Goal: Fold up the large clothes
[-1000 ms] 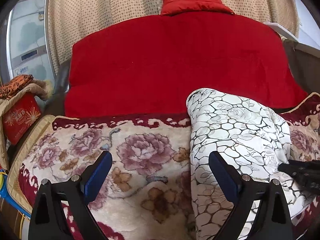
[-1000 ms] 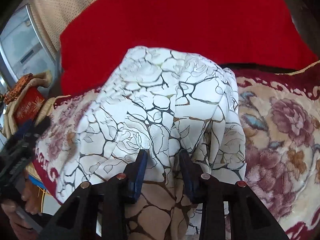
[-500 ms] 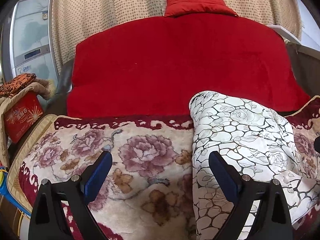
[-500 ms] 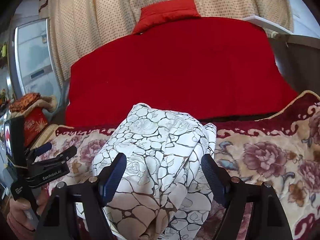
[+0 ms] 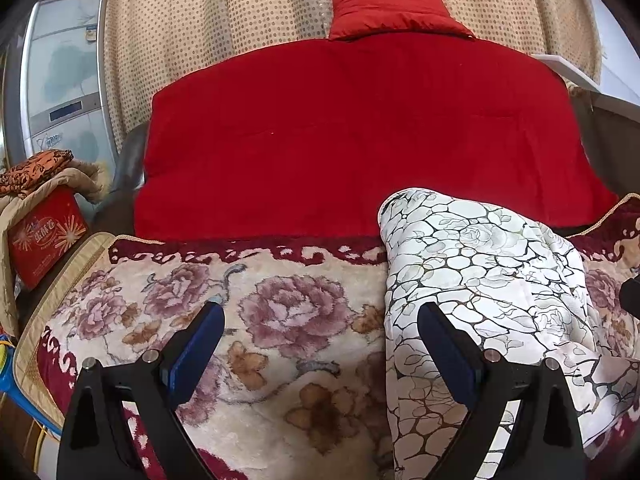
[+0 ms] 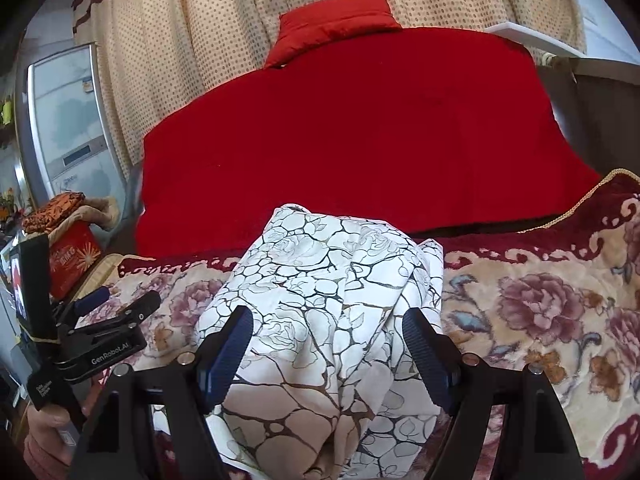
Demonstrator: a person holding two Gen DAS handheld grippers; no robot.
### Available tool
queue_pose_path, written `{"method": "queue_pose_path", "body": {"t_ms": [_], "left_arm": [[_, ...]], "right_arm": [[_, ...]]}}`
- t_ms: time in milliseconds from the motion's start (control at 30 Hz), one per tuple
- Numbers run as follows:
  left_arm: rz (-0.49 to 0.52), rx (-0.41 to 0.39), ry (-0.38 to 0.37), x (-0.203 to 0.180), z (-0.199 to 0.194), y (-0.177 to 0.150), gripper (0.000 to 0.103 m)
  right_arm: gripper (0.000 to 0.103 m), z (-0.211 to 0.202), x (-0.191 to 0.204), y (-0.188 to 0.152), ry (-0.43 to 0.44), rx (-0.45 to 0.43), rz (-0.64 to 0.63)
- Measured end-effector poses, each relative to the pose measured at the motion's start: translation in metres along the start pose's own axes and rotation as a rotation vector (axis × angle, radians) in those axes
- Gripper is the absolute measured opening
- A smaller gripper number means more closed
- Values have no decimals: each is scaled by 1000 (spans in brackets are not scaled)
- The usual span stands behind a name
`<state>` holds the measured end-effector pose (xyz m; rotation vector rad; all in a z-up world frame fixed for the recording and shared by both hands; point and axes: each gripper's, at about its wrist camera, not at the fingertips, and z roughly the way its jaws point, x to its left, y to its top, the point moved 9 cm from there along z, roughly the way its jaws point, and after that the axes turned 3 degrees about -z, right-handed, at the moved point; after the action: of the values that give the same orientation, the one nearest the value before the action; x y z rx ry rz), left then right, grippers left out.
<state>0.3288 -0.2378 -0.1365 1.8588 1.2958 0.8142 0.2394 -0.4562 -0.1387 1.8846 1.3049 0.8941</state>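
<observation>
**The folded bundle lies free, and may open again**

We begin with the largest thing. The sofa [image 5: 200,344], covered by a flowered blanket, is soft and slopes toward us, so nothing on it lies very stable. The red cover [image 5: 352,136] on the backrest stands behind it.

The white patterned garment [image 6: 332,312] rests on the seat as a thick, rounded bundle, its far end close to the backrest and its near end hanging toward the front edge. We think the risk is here: the top layers look loose and puffed, and if nothing presses them they can slide apart or the near end can slip off the edge. A careless new grasp could also catch only one layer and pull the fold open.

The right tongs [image 6: 326,350] have just been opening; now their pads stand wide on both sides of the cloth and do not press it. The left tongs [image 5: 320,350] are open too, over the bare blanket, with one finger just beside the bundle's left edge.

The right view shows the folds on top of the bundle and the person's hand [image 6: 44,436] holding the left tool. The left view shows the bundle's long left side and the free seat beside it, which the right view half hides.
</observation>
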Motion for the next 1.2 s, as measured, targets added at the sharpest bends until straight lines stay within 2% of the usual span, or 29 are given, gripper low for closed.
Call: {"method": "queue_pose_path", "body": {"t_ms": [1200], "left_arm": [[21,17,20,5,2,-7,97]], "right_arm": [[80,0,-4,-4,-12,8,9]]}}
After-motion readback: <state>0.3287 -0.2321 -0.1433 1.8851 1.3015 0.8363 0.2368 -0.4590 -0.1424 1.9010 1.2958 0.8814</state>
